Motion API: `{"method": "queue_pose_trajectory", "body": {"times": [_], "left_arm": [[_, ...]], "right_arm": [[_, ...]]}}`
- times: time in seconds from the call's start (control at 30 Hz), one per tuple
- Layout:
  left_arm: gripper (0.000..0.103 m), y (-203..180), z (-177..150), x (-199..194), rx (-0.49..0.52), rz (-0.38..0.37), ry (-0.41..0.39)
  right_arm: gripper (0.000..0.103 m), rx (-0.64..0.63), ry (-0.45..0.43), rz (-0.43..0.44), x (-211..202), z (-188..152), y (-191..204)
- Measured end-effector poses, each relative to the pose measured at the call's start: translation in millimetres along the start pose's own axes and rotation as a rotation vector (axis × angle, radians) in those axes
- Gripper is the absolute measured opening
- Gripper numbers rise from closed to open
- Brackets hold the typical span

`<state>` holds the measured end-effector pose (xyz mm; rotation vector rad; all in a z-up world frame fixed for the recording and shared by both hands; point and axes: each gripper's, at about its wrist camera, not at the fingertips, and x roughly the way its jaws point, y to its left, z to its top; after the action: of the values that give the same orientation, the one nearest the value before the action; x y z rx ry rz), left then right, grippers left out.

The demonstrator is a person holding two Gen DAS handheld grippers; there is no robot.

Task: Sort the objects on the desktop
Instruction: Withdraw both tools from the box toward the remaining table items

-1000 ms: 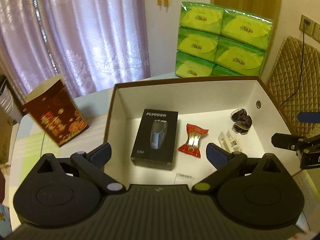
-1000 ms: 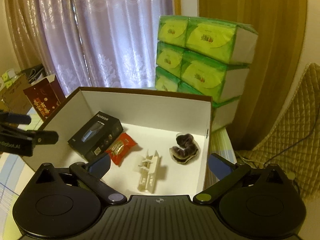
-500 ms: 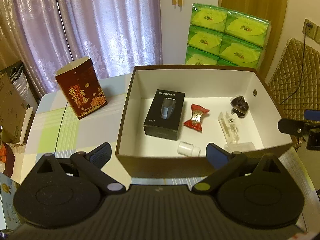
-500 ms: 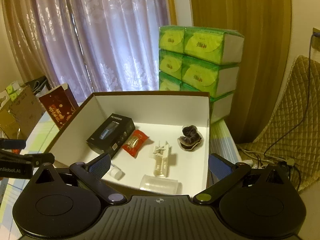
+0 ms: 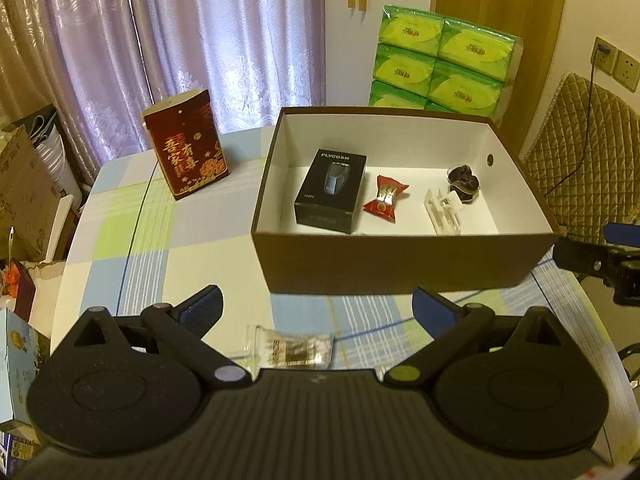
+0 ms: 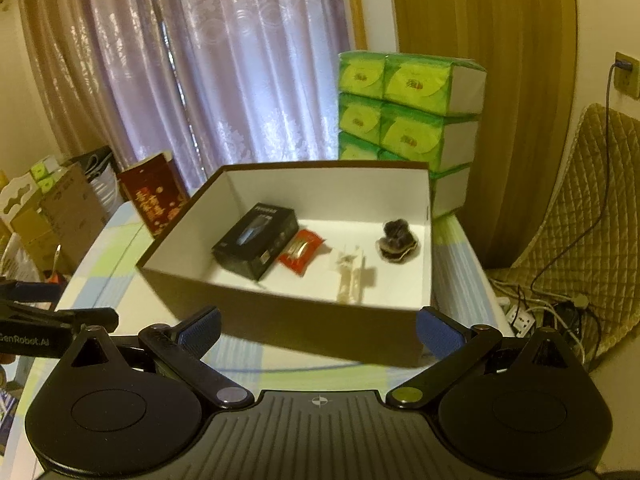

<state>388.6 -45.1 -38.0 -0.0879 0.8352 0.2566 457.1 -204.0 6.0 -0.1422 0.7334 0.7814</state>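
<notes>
checked tablecloth (image 5: 152,240) | lilac curtains (image 5: 224,40) | tissue packs (image 5: 444,68) behind brown box (image 5: 400,268)

At upper left I see lilac curtains (image 5: 192,40); at upper right, stacked green tissue packs (image 5: 444,68); at right, a quilted chair (image 5: 580,152); at far left, cardboard cartons (image 5: 24,196); a wall socket (image 5: 616,62) above.
</notes>
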Motion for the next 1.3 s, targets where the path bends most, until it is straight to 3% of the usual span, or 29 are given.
{"method": "queue_pose_trajectory", "body": {"times": [0.53,0.97,1.3], "left_arm": [[0.1,21,-52,-33,-0.023,0.034,0.034],[0.1,27,-96,-23,-0.019,0.042,0.146],[0.1,27,-107,-15,-0.009,0.042,0.188]], "right_arm": [[0.101,-0.047,0.065,0.037,-22,-47,35],[0.101,-0.049,0.191,0.058,-7,-88,50],[0.101,-0.042,0.254,0.061,5,-104,59]]}}
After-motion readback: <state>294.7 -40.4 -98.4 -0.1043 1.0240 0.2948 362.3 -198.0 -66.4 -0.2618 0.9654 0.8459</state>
